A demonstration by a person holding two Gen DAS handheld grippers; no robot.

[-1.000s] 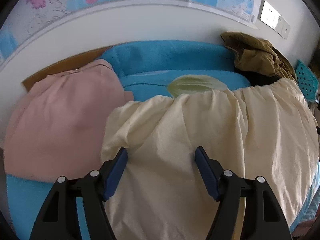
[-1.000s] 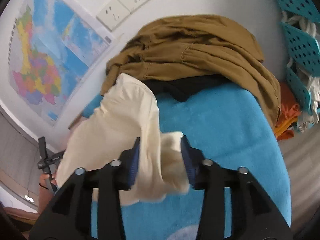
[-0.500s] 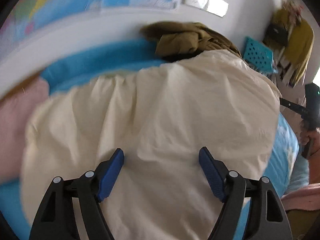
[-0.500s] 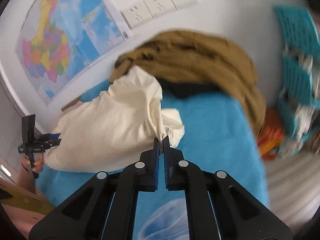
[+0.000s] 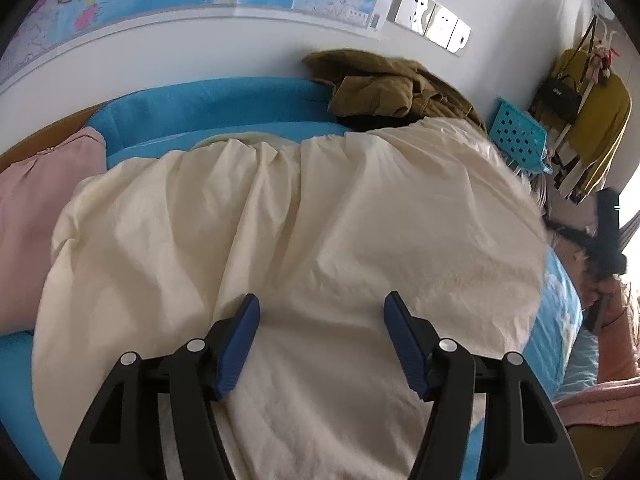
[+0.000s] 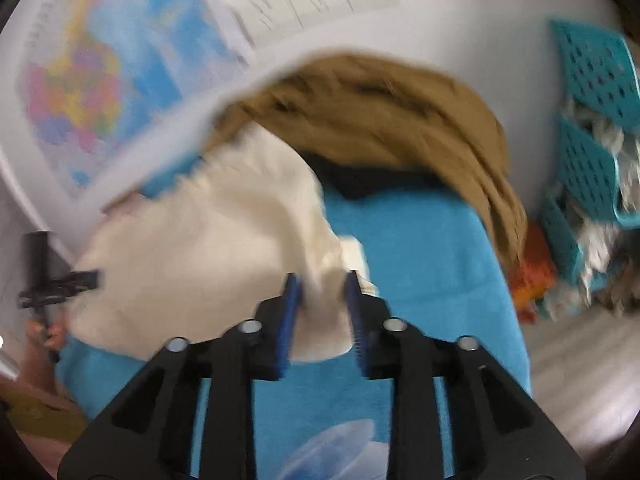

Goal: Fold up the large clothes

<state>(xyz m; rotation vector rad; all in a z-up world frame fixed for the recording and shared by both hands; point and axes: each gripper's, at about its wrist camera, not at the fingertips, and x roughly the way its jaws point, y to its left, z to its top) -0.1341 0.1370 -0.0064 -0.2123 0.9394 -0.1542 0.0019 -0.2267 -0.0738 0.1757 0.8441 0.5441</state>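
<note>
Blue bedding point(image 5: 208, 96) covers the bed, and the big cream garment point(image 5: 304, 216) lies spread on it. Left gripper point(image 5: 320, 312) hovers over the cloth, jaws closing on nothing yet. Right gripper point(image 6: 320, 284) straddles a cloth corner, jaws opening; blur hides whether they pinch it. Next, both need firm edge grips to fold.

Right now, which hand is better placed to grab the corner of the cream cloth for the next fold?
Right. The right gripper already has the cream cloth corner between its opening jaws. The left gripper, jaws closing, hovers over the flat middle, with no edge between them.
</note>
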